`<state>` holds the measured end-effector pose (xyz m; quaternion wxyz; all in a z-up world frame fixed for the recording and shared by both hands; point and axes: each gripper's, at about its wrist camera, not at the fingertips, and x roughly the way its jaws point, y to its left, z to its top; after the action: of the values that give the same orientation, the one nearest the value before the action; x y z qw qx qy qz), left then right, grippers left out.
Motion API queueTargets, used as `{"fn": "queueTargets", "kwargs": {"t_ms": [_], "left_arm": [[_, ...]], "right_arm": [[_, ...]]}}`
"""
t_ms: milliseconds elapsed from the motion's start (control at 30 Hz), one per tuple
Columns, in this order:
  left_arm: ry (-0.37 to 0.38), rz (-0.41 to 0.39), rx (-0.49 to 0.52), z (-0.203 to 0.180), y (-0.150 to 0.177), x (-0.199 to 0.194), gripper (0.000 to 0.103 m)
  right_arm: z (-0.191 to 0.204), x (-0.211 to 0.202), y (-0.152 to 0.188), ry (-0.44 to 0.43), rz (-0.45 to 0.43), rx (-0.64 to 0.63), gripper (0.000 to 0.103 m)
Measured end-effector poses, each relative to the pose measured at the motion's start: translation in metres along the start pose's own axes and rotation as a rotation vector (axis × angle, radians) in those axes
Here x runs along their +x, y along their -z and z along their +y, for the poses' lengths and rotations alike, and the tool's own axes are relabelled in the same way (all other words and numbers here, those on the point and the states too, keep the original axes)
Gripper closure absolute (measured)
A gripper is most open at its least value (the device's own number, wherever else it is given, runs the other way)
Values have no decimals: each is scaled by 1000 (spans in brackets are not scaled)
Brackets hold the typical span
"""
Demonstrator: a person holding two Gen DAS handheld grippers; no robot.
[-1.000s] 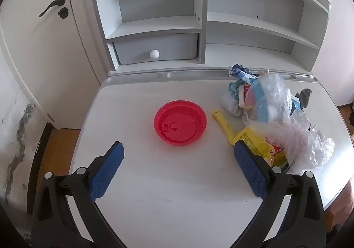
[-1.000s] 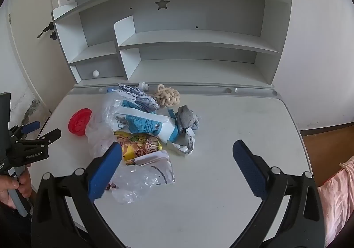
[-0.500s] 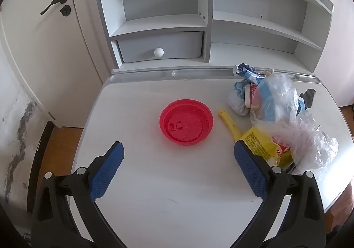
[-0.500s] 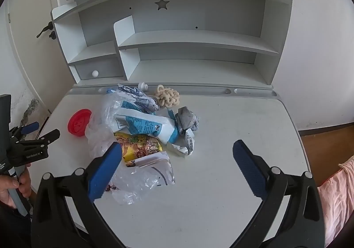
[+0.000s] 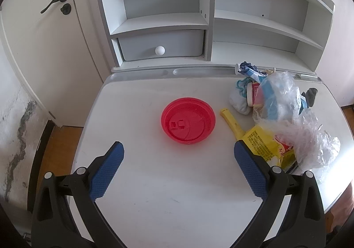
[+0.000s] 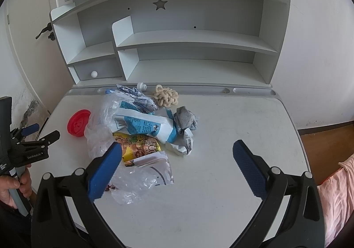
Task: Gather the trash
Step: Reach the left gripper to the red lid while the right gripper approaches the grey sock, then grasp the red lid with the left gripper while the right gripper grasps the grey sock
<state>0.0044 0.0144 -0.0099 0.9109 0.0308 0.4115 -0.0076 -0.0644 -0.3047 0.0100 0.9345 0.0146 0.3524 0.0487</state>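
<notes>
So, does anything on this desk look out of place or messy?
Yes. A loose heap of trash lies on the desk: a clear plastic bag, a yellow wrapper, a blue-and-white wrapper and a crumpled grey wad. A red lid lies alone beside it.

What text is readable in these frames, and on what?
"GenRobot.AI": white print on the black body of the left gripper, seen in the right wrist view.
Blue-and-white wrapper: barcode and printed lines, too small to read.
Yellow snack packet: large coloured characters, too blurred to read; the fine print on it in the left wrist view is also illegible.
Red lid: embossed marks, unreadable.
</notes>
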Motion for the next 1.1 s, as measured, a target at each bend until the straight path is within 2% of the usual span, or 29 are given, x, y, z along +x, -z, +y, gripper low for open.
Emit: {"fn": "queueTargets", "kwargs": {"t_ms": [533, 700, 900, 1100], "left_arm": [[-2, 25, -9, 8, 0, 13, 6], [8, 61, 4, 9, -5, 36, 6], [15, 92, 79, -8, -19, 73, 6], [36, 160, 39, -2, -27, 108, 6]], "right_arm": [[-2, 3, 0, -3, 13, 4, 6], [-4, 7, 1, -7, 14, 10, 6], [-5, 14, 1, -14, 32, 7, 6], [-10, 24, -2, 6, 46, 5, 6]]}}
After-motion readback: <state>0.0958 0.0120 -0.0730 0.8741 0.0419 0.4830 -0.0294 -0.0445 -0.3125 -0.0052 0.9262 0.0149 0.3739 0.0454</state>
